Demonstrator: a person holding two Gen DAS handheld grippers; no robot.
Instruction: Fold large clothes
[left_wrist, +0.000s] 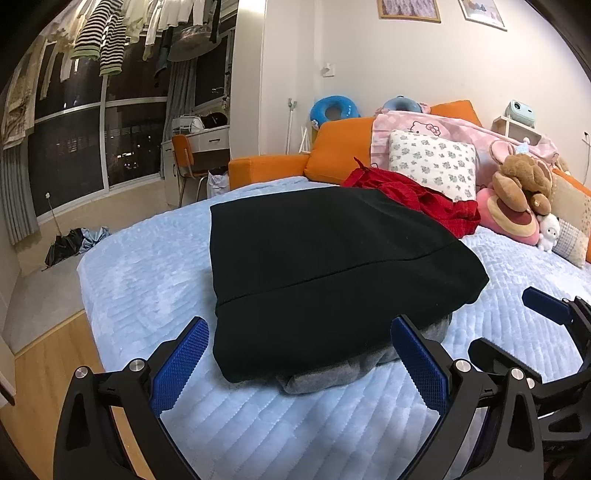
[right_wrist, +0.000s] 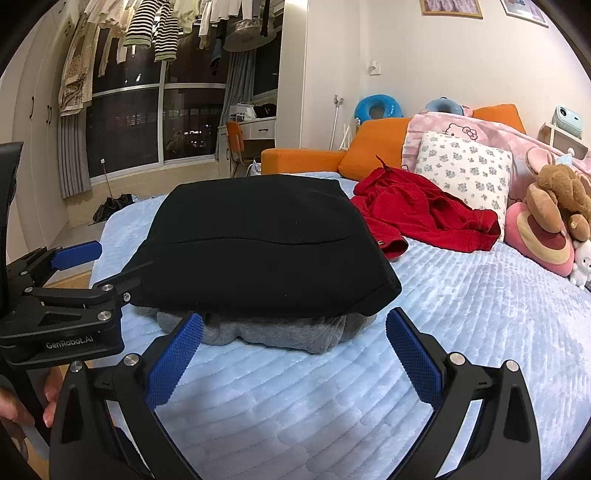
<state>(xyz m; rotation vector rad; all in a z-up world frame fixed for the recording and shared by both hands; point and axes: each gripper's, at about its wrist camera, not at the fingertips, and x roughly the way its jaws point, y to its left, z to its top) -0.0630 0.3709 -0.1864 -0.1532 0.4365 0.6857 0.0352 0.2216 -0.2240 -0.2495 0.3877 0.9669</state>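
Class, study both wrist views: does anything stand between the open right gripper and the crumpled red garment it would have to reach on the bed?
Yes. The folded black garment, stacked on a grey one, lies straight ahead of the right gripper. The red garment lies behind and right of the stack; only bare bedspread lies along that rightward path.

Open blue quilt is lying free across the lower frame, giving both grippers room. The stacked black garment is blocking the centre; a red garment and plush toys are crowding the right side.
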